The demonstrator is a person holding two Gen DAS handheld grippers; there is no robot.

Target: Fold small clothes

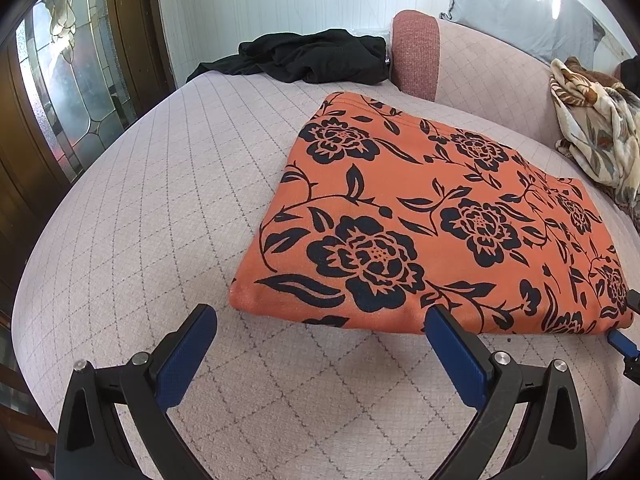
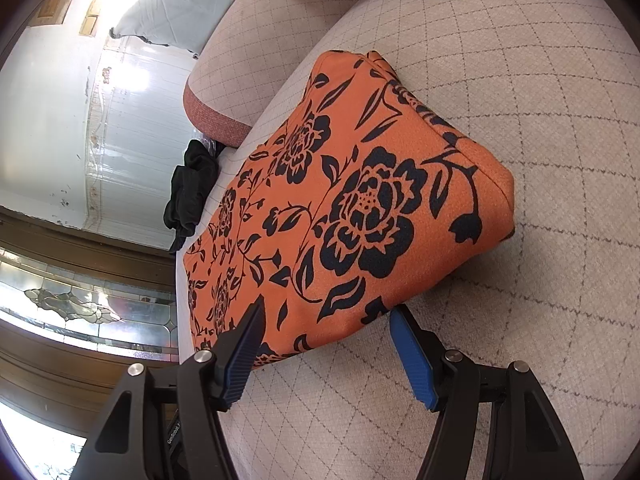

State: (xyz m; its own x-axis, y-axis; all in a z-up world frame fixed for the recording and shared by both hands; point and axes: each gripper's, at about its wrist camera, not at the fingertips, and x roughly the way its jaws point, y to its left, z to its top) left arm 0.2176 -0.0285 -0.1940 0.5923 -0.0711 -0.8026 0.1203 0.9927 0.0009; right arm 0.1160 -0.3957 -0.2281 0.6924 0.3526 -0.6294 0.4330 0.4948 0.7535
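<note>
Orange floral garment point(image 1: 432, 216) folded on sofa; far edge cut off. Left gripper point(image 1: 320, 316) wide, empty; right gripper point(image 2: 326, 316) wide, straddling hem.

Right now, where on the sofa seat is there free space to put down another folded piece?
The widest bare patch of the seat cushion lies left of the orange floral cloth, between it, the black garment behind and the left gripper. A bare strip also runs along the front edge. The right side is crowded: the patterned blanket lies close there.
</note>
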